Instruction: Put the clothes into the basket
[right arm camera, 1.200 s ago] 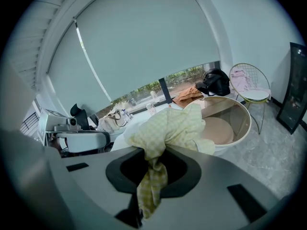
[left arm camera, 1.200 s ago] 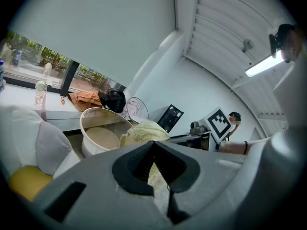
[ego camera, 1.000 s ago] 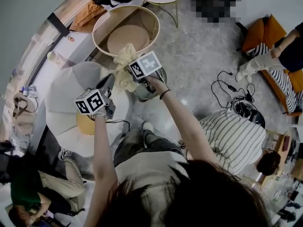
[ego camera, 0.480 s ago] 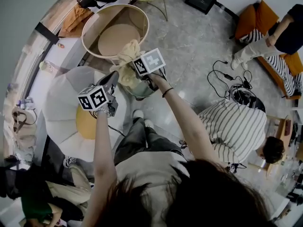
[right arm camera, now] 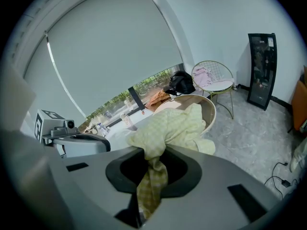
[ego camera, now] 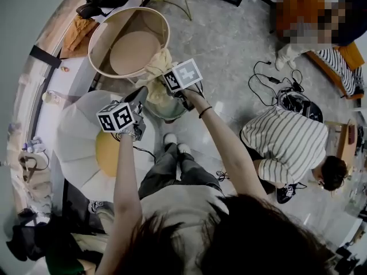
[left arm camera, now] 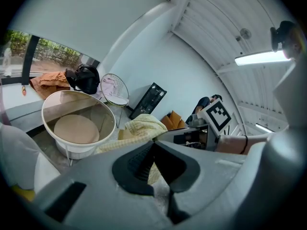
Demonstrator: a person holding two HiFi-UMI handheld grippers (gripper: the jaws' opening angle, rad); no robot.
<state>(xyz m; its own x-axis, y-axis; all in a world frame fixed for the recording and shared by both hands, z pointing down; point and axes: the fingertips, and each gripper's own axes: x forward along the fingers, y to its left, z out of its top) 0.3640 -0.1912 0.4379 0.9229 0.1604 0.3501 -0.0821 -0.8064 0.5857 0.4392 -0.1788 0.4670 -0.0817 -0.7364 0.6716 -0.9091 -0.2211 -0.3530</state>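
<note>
Task not complete: no garment lies in the basket point(ego camera: 146, 24), whose flat beige bottom shows bare. The one item in hand is the yellow checked cloth point(right arm camera: 175, 123). It is clamped in the right gripper point(right arm camera: 149, 159), with a tail hanging through the closed jaws and the bulk bunched just ahead of them. The left gripper point(left arm camera: 153, 150) has its jaws drawn together at the tips, with the same cloth showing in the gap between its pads. It appears to pinch a lower fold, though the hold is less plain than the right's. The cloth hangs at the near rim of the basket, not yet over the opening, so carrying it forward and releasing remain. An orange cloth point(ego camera: 77, 30) on the ledge beyond the basket and a pink garment point(right arm camera: 206, 75) on the wire chair may count as further clothes — that is a judgement. Clearance ahead of both jaws is good, as the basket mouth is wide and unobstructed. Below the left gripper sits a white round seat point(ego camera: 77, 130), close under the arm. To the right gripper's outer side the floor is open, with cables point(ego camera: 266, 87) and a person in a striped shirt point(ego camera: 284, 139) well apart. The chief risk is the hanging tail catching the near rim.
</note>
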